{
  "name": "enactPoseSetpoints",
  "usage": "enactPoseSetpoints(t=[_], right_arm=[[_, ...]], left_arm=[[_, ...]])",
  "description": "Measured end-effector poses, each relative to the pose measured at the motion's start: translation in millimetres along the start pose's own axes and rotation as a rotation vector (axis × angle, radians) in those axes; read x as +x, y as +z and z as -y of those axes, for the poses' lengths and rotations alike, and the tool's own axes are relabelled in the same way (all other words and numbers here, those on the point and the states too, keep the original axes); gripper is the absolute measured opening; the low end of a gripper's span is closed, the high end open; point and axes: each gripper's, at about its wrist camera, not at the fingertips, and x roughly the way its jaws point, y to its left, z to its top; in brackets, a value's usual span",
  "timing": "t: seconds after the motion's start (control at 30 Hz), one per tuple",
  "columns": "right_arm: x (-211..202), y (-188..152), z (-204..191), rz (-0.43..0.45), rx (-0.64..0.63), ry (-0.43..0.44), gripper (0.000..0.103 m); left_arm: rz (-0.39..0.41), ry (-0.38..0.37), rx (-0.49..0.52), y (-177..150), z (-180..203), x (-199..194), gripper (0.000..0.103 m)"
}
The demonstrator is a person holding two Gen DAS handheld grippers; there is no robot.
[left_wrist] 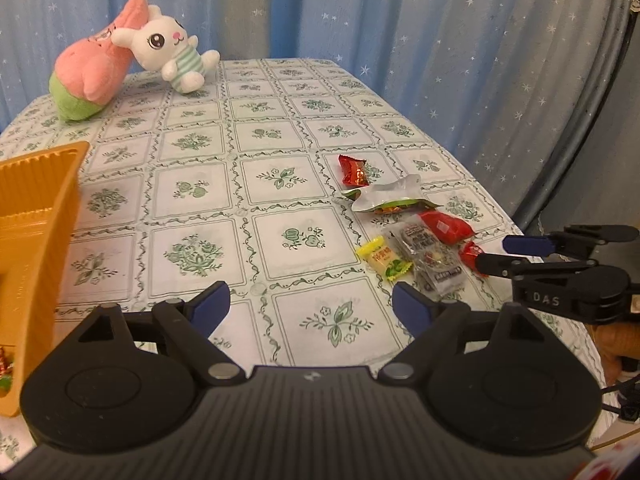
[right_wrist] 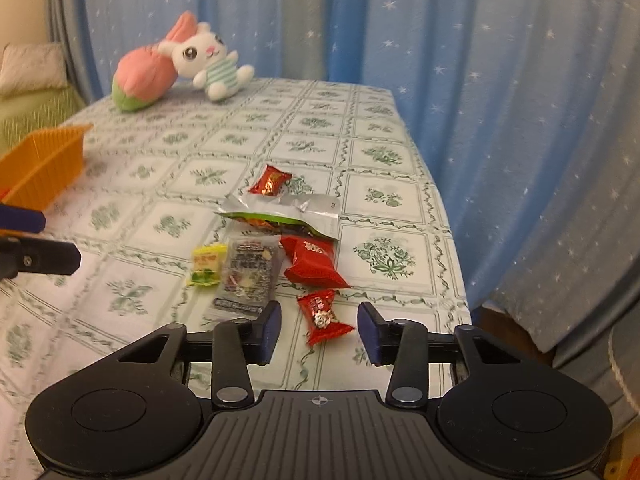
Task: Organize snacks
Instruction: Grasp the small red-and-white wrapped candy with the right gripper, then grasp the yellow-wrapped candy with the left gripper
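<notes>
Right gripper (right_wrist: 318,326), jaws spread, straddles a red candy (right_wrist: 323,316) near the desk's (right_wrist: 384,196) right edge; left gripper (left_wrist: 311,304) jaws spread, empty.

Both views ride low over the tabletop (left_wrist: 248,184), each looking forward along its own fingers toward the blue starred curtain (left_wrist: 400,20). The left wrist view sits further left, beside the orange tray (left_wrist: 36,208), with the snack pile (left_wrist: 412,236) off to its right. The right wrist view hangs close above that pile (the nearest red candy (right_wrist: 324,314) lies between its fingers). Both share the plush toys (right_wrist: 180,64).
</notes>
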Motion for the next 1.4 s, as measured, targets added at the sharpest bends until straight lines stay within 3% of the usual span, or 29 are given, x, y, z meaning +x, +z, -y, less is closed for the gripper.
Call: enactPoseSetpoints(t=[0.17,0.27,0.5,0.83,1.0,1.4], right_arm=[[22.5,0.9,0.8,-0.023,-0.034,0.004,0.032],[29.0,0.3,0.3,-0.035,-0.039,0.007,0.018],[23.1,-1.2,-0.3,-0.023,0.014,0.017,0.017],[11.0,-2.4,-0.4,-0.002,0.071,0.018,0.017],[11.4,-5.9,2.2,-0.003,0.087,0.007,0.017],[9.4,-6.4,5.7,0.007,0.113,-0.010,0.017]], left_arm=[[-0.013,-0.003,-0.006,0.4,-0.4,17.1,0.081],[-0.013,-0.009,0.003,0.8,1.9,23.1,0.081],[-0.014,-0.039,0.016,2.7,12.0,40.6,0.076],[0.000,-0.097,0.030,17.5,36.3,69.4,0.039],[0.000,-0.122,-0.011,19.7,40.9,83.4,0.037],[0.020,-0.070,0.008,11.2,41.4,84.7,0.036]])
